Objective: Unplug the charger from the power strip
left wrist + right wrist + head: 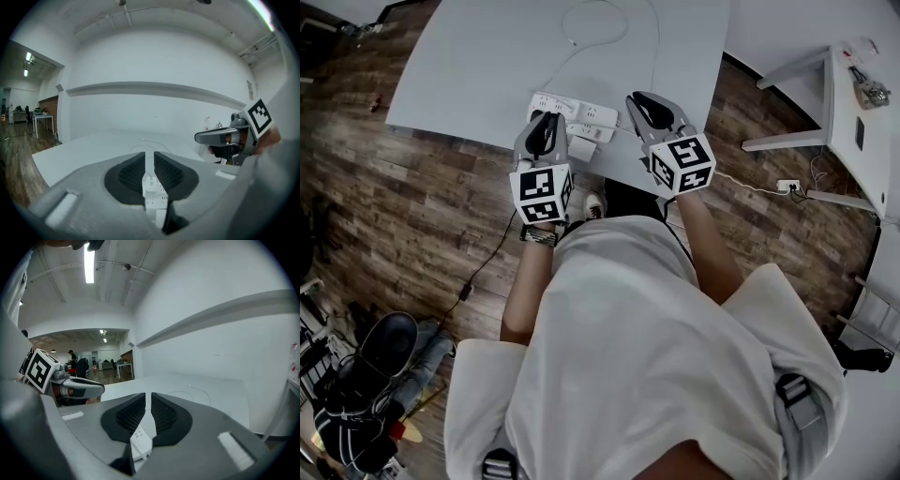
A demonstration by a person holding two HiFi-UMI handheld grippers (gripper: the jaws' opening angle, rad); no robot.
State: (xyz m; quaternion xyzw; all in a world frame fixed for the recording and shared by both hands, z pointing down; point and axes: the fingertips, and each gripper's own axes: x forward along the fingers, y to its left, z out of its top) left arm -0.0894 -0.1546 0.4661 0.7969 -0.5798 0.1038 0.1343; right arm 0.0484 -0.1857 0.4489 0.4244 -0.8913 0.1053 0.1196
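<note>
A white power strip [574, 112] lies near the front edge of the white table [469, 66]. A small white block, apparently the charger [581, 148], sits just in front of it, and a thin white cable [592, 28] loops away over the table. My left gripper [548, 119] hovers over the strip's left end and my right gripper [645, 101] over its right end. In the left gripper view the jaws [149, 154] stand almost together with nothing between them; the strip [152, 194] shows below. The right gripper [148, 397] looks the same above the strip [140, 442].
A second white table [853, 112] stands at the right, with a small white socket block [787, 186] and cords on the wooden floor beside it. A black cable [483, 262] runs across the floor at the left towards a dark bag [375, 356].
</note>
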